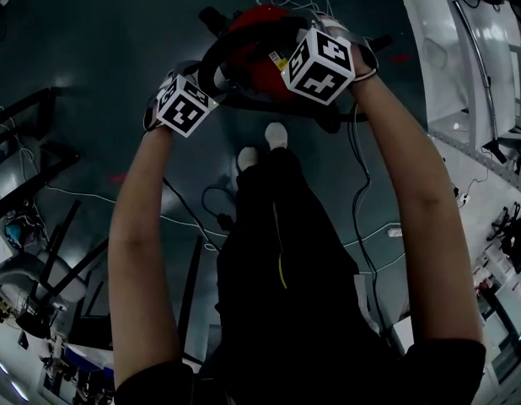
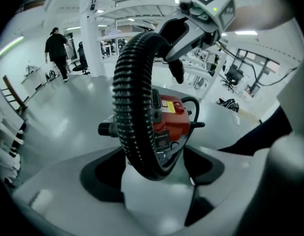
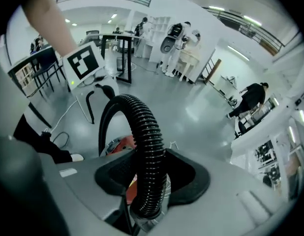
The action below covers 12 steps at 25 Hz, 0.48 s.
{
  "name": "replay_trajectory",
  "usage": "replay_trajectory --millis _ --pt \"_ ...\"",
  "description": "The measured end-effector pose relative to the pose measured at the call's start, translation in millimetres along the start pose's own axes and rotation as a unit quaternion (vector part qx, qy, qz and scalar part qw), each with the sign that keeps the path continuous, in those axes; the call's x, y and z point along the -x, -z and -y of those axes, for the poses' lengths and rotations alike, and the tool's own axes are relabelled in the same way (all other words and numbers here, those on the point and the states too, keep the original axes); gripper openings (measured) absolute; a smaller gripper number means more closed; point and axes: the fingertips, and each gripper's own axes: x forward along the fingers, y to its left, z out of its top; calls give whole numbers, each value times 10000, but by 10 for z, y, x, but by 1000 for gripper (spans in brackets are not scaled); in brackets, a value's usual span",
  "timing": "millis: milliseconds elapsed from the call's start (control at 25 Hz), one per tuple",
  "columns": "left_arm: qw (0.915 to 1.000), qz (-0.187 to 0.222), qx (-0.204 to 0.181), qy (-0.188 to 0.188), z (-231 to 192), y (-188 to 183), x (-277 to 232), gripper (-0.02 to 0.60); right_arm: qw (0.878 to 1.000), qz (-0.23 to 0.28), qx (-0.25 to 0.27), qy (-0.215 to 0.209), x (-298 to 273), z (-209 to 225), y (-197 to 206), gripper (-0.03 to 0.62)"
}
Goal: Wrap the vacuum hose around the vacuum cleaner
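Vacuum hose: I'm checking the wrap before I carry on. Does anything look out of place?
The hose stands in a loop over the vacuum cleaner instead of lying around it. Only the right hand-held gripper clamps it; the left hand-held gripper is open around it.

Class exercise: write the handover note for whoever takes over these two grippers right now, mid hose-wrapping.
Left gripper: open; the hose runs loose between its fingers.
Right gripper: shut on the hose.
Vacuum cleaner: red, on the floor under both grippers, hose arched over it.
Done: hose lifted into a loop.
To do: lay it around the vacuum cleaner; how much is already wrapped can't be told.
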Motion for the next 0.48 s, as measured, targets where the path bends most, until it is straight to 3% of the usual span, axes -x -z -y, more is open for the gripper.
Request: replay_trajectory --millis 160,320,480 --pt "9977 16 596 -307 -165 148 -98 386 9970 213 -745 -48 6 81 -28 178" --pt "9891 119 1419 -373 -217 312 -237 397 9912 362 -1274 -3 82 187 -12 179" --pt "9844 270 1668 -489 -195 358 -369 392 9891 298 -1441 -72 115 294 41 179"
